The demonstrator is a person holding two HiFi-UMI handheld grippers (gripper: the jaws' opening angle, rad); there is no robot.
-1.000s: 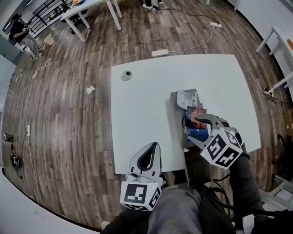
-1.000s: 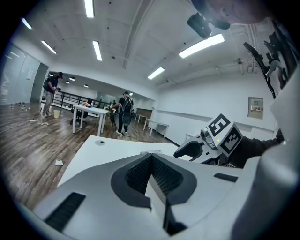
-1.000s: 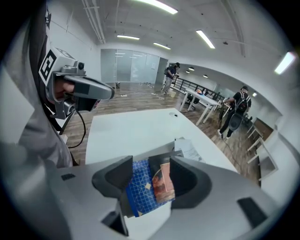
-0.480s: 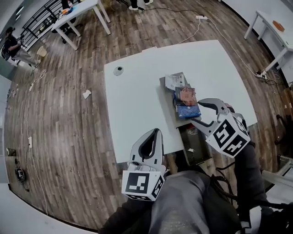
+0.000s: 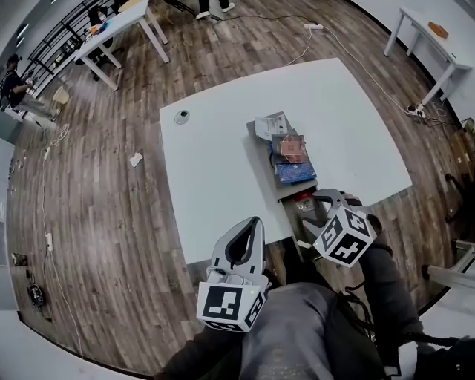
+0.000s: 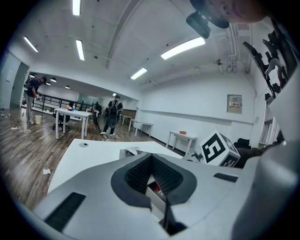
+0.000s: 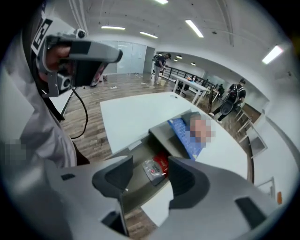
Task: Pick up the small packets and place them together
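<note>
A grey tray (image 5: 252,141) on the white table (image 5: 215,163) holds a white packet (image 5: 267,125), a brownish packet (image 5: 291,147) and a blue packet (image 5: 295,172) in a row. At the table's near edge sits a lower grey box (image 5: 291,215) with a small red-and-clear packet (image 5: 303,201) inside. My right gripper (image 5: 306,219) hovers open just over that box. In the right gripper view the red packet (image 7: 154,168) lies between the spread fingers of the right gripper (image 7: 152,176), apart from both; the blue packet (image 7: 185,133) lies beyond. My left gripper (image 5: 254,221) is shut and empty, near my lap.
A small round grey object (image 5: 182,116) sits at the table's far left corner. Other tables (image 5: 122,22) and people stand far off on the wood floor. A power strip and cable (image 5: 312,27) lie beyond the table. My legs are right below the near edge.
My right gripper has drawn back from the stacked packets on the tray toward the table's near edge, down over the lower box. The left gripper has stayed put.
</note>
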